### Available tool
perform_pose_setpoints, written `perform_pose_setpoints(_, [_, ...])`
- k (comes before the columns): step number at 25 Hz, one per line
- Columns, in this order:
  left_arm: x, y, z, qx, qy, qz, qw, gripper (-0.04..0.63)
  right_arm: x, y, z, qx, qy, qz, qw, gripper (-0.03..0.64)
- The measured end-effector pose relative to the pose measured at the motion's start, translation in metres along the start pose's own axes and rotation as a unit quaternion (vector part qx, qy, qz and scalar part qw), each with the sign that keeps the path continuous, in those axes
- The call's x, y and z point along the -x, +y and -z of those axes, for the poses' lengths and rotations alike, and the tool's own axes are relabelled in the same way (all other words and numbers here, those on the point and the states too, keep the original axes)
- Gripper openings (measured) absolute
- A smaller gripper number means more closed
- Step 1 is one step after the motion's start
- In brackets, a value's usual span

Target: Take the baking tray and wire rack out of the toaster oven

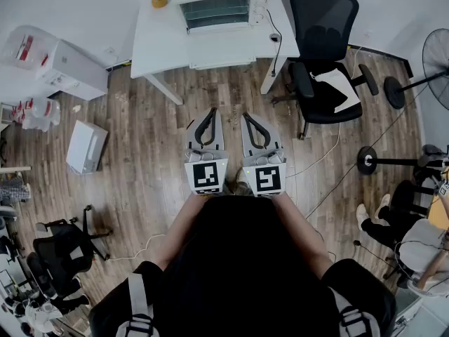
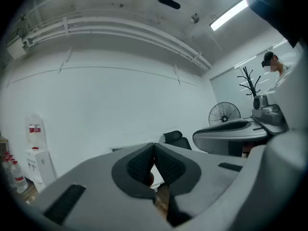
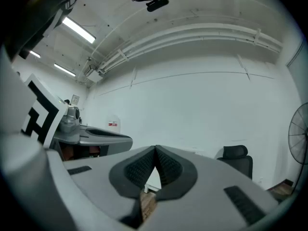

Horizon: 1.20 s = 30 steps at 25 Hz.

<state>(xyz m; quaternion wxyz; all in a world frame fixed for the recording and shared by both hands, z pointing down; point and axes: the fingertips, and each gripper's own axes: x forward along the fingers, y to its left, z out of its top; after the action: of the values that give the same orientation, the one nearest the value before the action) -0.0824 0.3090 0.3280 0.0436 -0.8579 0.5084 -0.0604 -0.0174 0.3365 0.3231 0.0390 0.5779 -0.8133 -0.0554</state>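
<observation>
Two tools – left tool (image 1: pixel 210 112), right tool (image 1: pixel 248 118) – jaws pressed together, empty; toaster oven (image 1: pixel 217 11) contents indistinct behind glass.

right claw (image 3: pixel 155 150): jaws together, nothing between | ahead: white wall (image 3: pixel 192 105) | right: black office chair (image 3: pixel 237 159), fan (image 3: pixel 299 134) | left: left claw (image 3: pixel 91 139)

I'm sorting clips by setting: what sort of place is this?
Probably an office or lab workroom rather than a kitchen. The toaster oven sits on a plain white table, beside a black office chair and a standing fan, on wood-look flooring.
</observation>
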Motion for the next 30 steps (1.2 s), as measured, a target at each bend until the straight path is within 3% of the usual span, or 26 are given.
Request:
perform_pose_setpoints(5, [-0.015, -0.020, -0.002, -0.002, -0.006, -0.009, 0.9999, 0.025, 0.003, -0.027, 0.001, 0.003, -0.012, 0.000, 1.000, 0.029])
perform_pose_setpoints(14, [-0.039, -0.021, -0.002, -0.012, -0.011, -0.017, 0.9997, 0.025, -0.010, -0.054, 0.013, -0.062, 0.002, 0.012, 0.998, 0.031])
perform_pose_setpoints(30, [-0.100, 0.011, 0.019, 0.005, -0.006, -0.008, 0.9999, 0.026, -0.074, -0.067, 0.036, -0.038, 0.038, 0.000, 0.999, 0.032])
